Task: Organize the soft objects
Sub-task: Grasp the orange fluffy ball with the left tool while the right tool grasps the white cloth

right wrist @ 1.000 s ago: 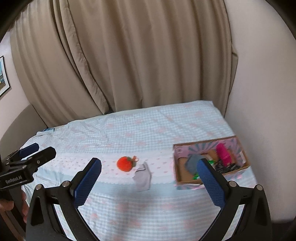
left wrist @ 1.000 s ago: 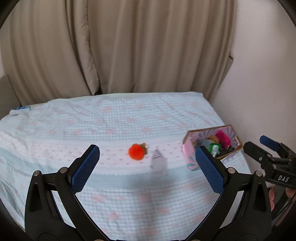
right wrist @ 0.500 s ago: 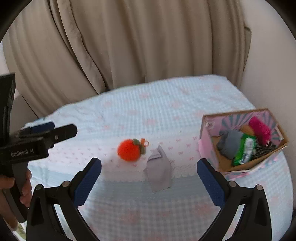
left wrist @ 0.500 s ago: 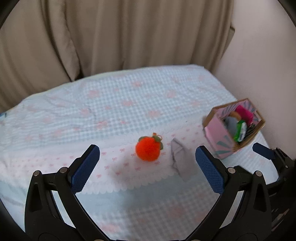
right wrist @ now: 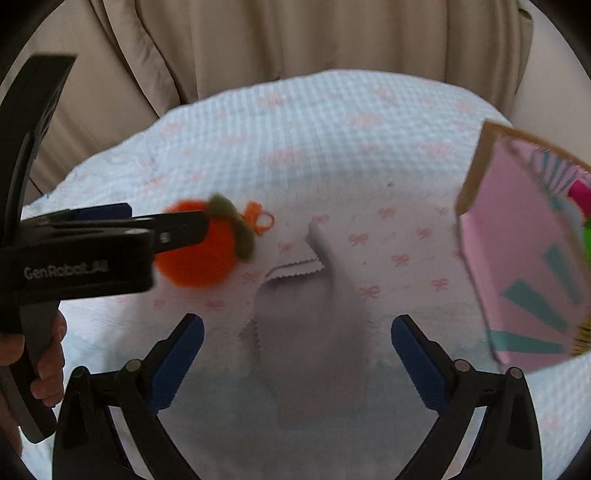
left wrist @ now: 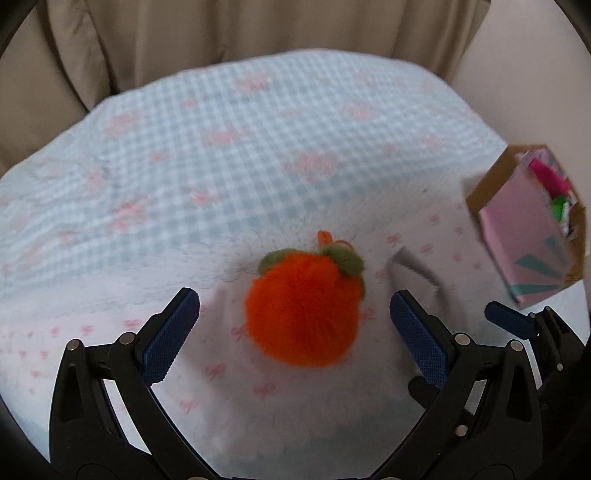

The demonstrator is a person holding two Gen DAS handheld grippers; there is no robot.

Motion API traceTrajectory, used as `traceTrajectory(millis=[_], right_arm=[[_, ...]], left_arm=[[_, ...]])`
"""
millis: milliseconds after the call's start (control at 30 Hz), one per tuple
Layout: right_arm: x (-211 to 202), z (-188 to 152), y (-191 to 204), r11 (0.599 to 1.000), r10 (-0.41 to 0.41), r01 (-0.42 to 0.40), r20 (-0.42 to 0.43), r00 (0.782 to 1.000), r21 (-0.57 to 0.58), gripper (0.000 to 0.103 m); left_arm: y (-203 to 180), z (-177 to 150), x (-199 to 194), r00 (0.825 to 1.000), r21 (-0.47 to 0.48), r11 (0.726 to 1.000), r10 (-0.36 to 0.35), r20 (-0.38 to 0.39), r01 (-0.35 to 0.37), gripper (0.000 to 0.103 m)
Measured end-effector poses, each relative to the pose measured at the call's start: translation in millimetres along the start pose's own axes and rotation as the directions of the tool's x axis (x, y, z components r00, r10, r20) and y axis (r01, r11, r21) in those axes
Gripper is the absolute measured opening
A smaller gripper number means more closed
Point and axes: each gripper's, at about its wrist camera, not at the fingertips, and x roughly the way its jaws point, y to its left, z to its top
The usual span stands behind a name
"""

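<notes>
A fluffy orange pom-pom fruit (left wrist: 304,312) with green leaves lies on the blue checked bedspread (left wrist: 258,147). My left gripper (left wrist: 295,332) is open, its blue pads on either side of the pom-pom, close above it. A grey folded cloth (right wrist: 314,325) lies just right of the pom-pom (right wrist: 199,254). My right gripper (right wrist: 295,354) is open, its pads on either side of the cloth. The cloth's corner shows in the left wrist view (left wrist: 415,266). The left gripper (right wrist: 110,236) shows side-on in the right wrist view.
A pink cardboard box (right wrist: 524,258) holding several soft items stands at the right of the bed; it also shows in the left wrist view (left wrist: 528,229). Beige curtains (left wrist: 258,29) hang behind the bed. A wall (left wrist: 517,66) is at the right.
Both grippers have moved forward and down toward the bed. The pom-pom now sits between the left pads and the cloth between the right pads. Both stay open.
</notes>
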Motion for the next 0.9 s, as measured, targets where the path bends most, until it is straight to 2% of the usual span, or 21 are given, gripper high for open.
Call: traceTrajectory(millis=[100,167,200,233,267,300,333,367,400,533,900], right_arm=[[21,-2,-3,1.0,-0.002,0.001,-0.018,1.0,-0.018,0.084],[32,-2,-4,0.999,-0.006,0.005,-0.025,1.0,-0.04,0.081],[35,-3,-3,0.998,-0.013,0.012,-0.02,1.0,-0.055,0.077],[37,-2,0,0.997,-0.025,0.024,-0.012,1.0,-0.079,0.069],[37,-2,-1,0.996,-0.022,0.021,-0.01,1.0,-0.091,0.065],[37,-2,-1,0.995,-0.016,0.015,-0.009,1.0,-0.096,0.055],[37,-1,-3,0.995,-0.005,0.004,-0.009,1.0,-0.1,0.044],[37,0,-3,0.995,0.003,-0.004,-0.01,1.0,-0.102,0.038],[37,1,-4,0.995,0.004,-0.005,-0.013,1.0,-0.104,0.027],[38,5,-8,0.997,0.009,-0.011,-0.024,1.0,-0.077,0.017],[5,16,-2,0.997,0.023,-0.021,0.029,0.999,-0.078,0.014]], left_arm=[[-2,-2,21,1.0,0.014,1.0,0.001,-0.018,-0.001,0.092],[-1,-4,33,0.999,0.004,1.0,-0.005,-0.042,0.005,0.07],[-1,-6,39,0.998,-0.002,1.0,-0.011,-0.06,0.011,0.064],[-1,-8,44,0.997,0.0,1.0,-0.004,-0.074,0.004,0.057],[-3,-9,44,0.998,0.013,1.0,0.009,-0.064,-0.008,0.053],[-5,-10,43,0.999,0.027,1.0,0.017,-0.051,-0.016,0.049],[-6,-10,43,0.999,0.031,0.999,0.019,-0.051,-0.018,0.039],[-6,-9,42,0.998,0.032,0.999,0.024,-0.052,-0.022,0.034],[-5,-8,42,0.998,0.025,0.999,0.023,-0.053,-0.021,0.033],[-1,-3,36,0.998,-0.011,1.0,0.005,-0.059,-0.006,0.03],[-5,13,-14,1.0,-0.031,1.0,0.005,-0.006,-0.005,0.029]])
